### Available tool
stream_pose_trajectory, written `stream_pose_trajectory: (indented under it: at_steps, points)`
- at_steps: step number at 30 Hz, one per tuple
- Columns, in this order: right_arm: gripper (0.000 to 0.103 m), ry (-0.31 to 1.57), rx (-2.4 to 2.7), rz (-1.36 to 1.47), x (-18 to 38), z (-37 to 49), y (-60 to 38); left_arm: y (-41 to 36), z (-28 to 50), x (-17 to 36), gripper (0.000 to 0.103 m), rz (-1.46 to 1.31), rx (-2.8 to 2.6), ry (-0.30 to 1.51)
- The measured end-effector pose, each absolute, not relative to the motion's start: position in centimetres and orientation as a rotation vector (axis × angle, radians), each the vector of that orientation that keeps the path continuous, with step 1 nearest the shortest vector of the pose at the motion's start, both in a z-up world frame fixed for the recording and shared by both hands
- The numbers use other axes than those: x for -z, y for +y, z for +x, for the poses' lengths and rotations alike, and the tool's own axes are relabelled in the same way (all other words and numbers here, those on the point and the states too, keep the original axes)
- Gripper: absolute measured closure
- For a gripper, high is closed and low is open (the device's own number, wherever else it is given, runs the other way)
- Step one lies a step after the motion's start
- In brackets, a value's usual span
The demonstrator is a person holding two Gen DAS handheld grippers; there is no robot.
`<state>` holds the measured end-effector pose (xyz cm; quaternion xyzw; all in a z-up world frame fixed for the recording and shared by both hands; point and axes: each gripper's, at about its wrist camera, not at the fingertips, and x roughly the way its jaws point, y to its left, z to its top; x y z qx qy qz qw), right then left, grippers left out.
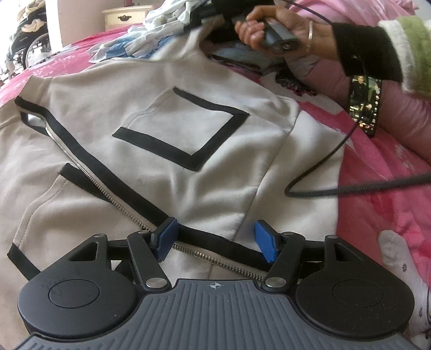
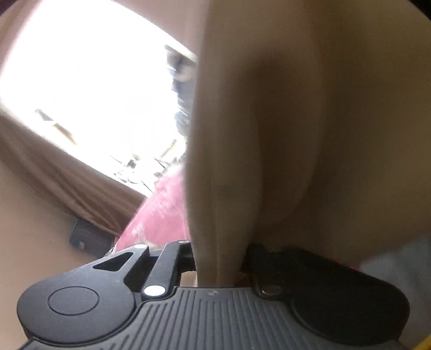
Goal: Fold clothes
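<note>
A cream zip jacket (image 1: 150, 140) with black trim and a black-edged square pocket lies spread flat on the pink bedspread (image 1: 377, 183). My left gripper (image 1: 215, 239) hovers over its zipper (image 1: 89, 175) near the hem, blue pads (image 1: 265, 239) apart, nothing between them. At the jacket's far top corner a person's hand (image 1: 285, 29) holds the right gripper's handle. In the right wrist view a fold of the same cream cloth (image 2: 269, 134) fills the picture and runs down between the jaws of my right gripper (image 2: 219, 265), pinched there; the pads are hidden.
A pile of pale blue and white clothes (image 1: 150, 29) lies beyond the jacket, dark folded garments (image 1: 242, 56) beside it. A lit phone (image 1: 363, 105) and a black cable (image 1: 336, 188) lie on the right. A socked foot (image 1: 398, 255) rests nearby. A nightstand (image 1: 126, 16) stands behind.
</note>
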<state>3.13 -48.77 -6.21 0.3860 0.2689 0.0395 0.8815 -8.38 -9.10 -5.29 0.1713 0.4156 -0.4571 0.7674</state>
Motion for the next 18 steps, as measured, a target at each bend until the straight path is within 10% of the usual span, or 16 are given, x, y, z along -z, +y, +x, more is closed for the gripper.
stream_pose_trajectory:
  at_steps: [8, 10, 14, 18]
  points:
    - [0.094, 0.703, 0.028, 0.648, 11.1, 5.0, -49.5, -9.0, -8.5, 5.5, 0.039, 0.369, 1.009, 0.890]
    - [0.088, 0.720, 0.030, 0.656, 10.7, 4.6, -49.5, -8.9, -8.6, 5.5, 0.039, 0.365, 1.011, 0.887]
    - [0.034, 0.851, 0.047, 0.575, 7.9, 1.8, -48.0, -8.8, -8.6, 5.5, 0.039, 0.357, 1.014, 0.882]
    - [0.035, 0.987, 0.053, 0.441, 5.6, -3.1, -44.9, -8.6, -8.5, 5.6, 0.039, 0.349, 1.025, 0.873]
